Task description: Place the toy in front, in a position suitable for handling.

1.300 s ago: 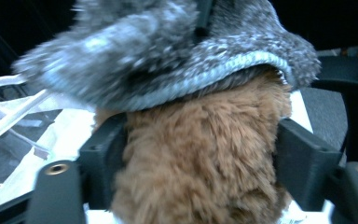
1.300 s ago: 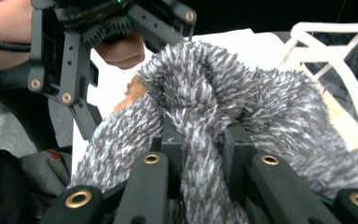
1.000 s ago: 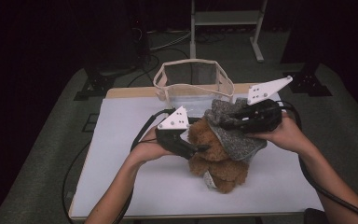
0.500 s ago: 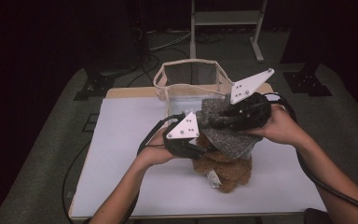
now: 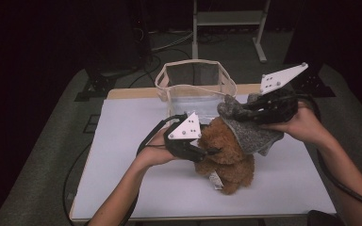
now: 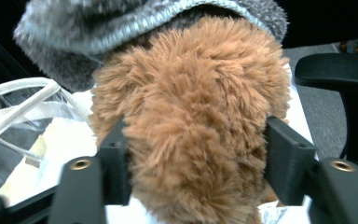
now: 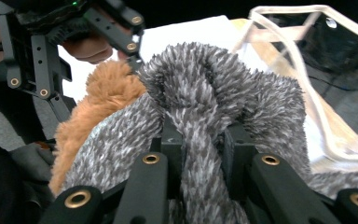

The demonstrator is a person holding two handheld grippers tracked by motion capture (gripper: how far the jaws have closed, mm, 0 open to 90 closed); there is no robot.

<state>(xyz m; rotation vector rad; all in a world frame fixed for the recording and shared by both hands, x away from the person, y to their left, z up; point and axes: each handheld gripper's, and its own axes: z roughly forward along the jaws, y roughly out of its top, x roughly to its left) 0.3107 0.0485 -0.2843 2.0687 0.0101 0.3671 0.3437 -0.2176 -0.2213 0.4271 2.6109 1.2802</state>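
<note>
In the high view, a brown teddy bear [image 5: 226, 155] sits on the white table [image 5: 136, 188], in front of a clear bag with cream handles [image 5: 193, 87]. The left gripper [image 5: 207, 153] comes in from the left and meets the bear at head height. The right gripper [image 5: 245, 109] sits to the right and a little above, pinching a fold of a grey knitted hat [image 5: 250, 129] that lies draped over the bear's head and trails toward the right hand [image 5: 301, 125].

In the left gripper view, the teddy bear [image 6: 191, 121] bulges up between the two black jaws. The jaws have just been opening, yet both pads [image 6: 116, 163] lie against the fur on either side, so the left gripper grasps the bear. The grey hat [image 6: 135, 23] caps the bear from above, and the clear bag [image 6: 23, 121] shows at left.

In the right gripper view, the jaws are clenched tight on a bunched ridge of the hat [image 7: 200, 116], which stands up between the pads [image 7: 233, 149]. The bear's fur [image 7: 98, 102] peeks out from under the hat's edge at left, the left gripper [image 7: 135, 53] touches it from above, and the bag [image 7: 317, 56] lies at right.
</note>
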